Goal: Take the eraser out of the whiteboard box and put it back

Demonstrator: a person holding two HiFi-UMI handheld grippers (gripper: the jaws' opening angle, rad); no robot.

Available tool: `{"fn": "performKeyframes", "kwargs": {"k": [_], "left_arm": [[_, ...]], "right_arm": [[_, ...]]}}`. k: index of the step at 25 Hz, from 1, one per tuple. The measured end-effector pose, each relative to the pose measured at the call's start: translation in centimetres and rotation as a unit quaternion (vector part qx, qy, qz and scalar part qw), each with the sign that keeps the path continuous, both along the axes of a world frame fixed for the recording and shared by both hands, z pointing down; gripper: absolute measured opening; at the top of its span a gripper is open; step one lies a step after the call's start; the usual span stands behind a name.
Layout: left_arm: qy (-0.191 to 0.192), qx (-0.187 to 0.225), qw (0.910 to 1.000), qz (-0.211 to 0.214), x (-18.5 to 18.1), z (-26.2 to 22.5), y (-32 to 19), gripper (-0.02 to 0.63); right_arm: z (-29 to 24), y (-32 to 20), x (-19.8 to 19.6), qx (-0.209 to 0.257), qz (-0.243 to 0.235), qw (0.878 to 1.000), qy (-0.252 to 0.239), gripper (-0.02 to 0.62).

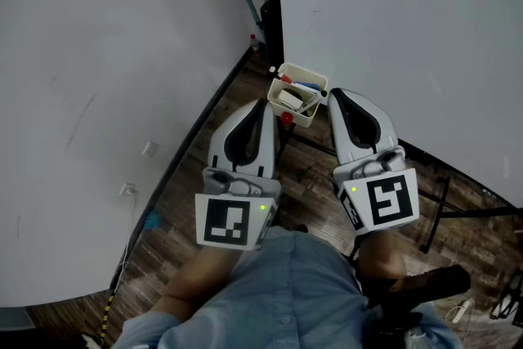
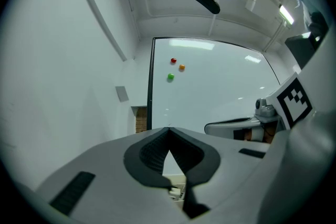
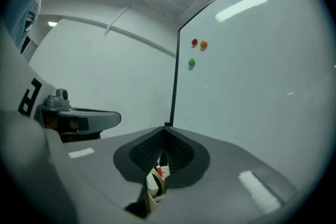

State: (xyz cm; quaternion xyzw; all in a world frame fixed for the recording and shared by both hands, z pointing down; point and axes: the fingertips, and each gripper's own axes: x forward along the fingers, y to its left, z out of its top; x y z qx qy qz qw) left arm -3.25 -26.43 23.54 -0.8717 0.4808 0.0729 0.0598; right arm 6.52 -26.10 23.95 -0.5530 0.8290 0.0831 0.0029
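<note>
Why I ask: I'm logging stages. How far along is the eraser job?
No step shows as done: the white rectangular eraser lies in the cream plastic whiteboard box. In hand, nothing: the left tongs and right tongs are shut and empty, near the box. Left: lift the eraser out, then put it back.

The person wears a light blue shirt [image 1: 286,290]. The left gripper [image 1: 263,105] and the right gripper [image 1: 336,94] have pale grey, rounded shells. Their fingers [image 2: 152,153] are lined with black ribbed padding. Each bears a white marker cube [image 1: 225,221] printed with black squares, with a small green light [image 1: 262,208] at its corner.
</note>
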Motion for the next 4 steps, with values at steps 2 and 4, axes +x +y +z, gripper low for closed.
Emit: {"fn": "performKeyframes", "kwargs": {"k": [2,4], "left_arm": [[0.003,-0.002,1.0000,-0.002,0.04,0.01,-0.13,0.003],[0.006,-0.004,1.0000,-0.004,0.07,0.02,-0.26,0.003]], "right_arm": [[-0.03,-0.08,0.11,0.000,0.000,1.000,0.000,0.000],[-0.05,-0.18,0.21,0.000,0.000,1.000,0.000,0.000]]}}
